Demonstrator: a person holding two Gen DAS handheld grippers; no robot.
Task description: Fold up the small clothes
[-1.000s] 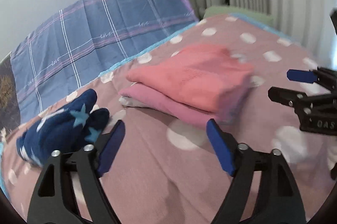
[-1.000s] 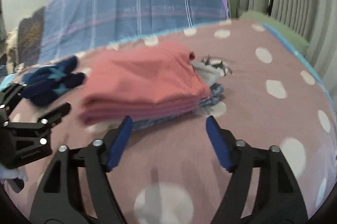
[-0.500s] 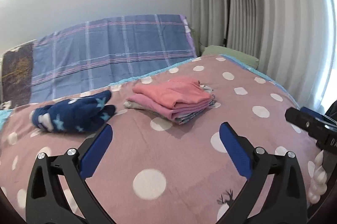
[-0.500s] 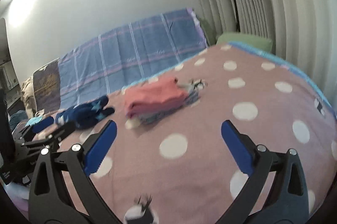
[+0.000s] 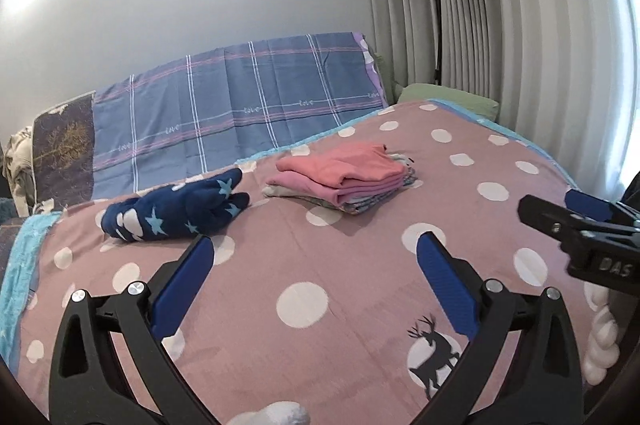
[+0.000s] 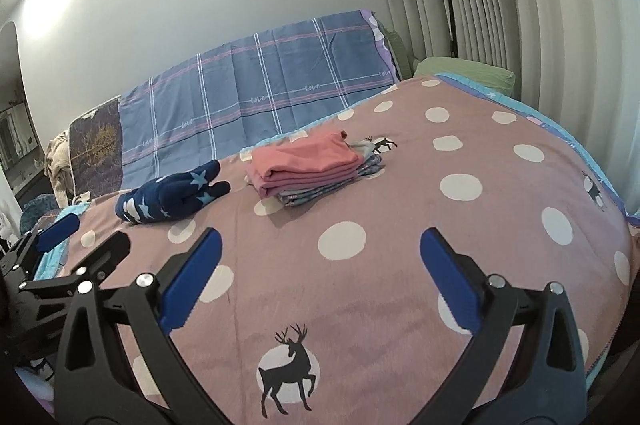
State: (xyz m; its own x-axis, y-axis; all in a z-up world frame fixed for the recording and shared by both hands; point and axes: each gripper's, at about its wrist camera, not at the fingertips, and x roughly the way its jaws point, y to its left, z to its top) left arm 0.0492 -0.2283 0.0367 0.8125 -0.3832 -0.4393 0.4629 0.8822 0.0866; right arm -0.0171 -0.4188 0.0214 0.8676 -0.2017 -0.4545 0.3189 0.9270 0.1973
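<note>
Both the left gripper [image 5: 312,257] and right gripper [image 6: 320,249] gape wide, grasping nothing. Ahead lies open bedspread [image 6: 400,285]; beyond it the folded stack [image 6: 308,165]

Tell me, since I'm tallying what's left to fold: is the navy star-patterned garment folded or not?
Not folded. The navy star-patterned garment lies bunched and lumpy on the bedspread, unlike the flat, squared stack of folded clothes beside it.

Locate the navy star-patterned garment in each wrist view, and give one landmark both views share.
Left wrist: the navy star-patterned garment lies left of centre on the dotted bedspread, left of the folded pile.
Right wrist: the same garment lies left of centre, again left of the pile.
Shared landmark: the folded pile with the pink top layer.
</note>
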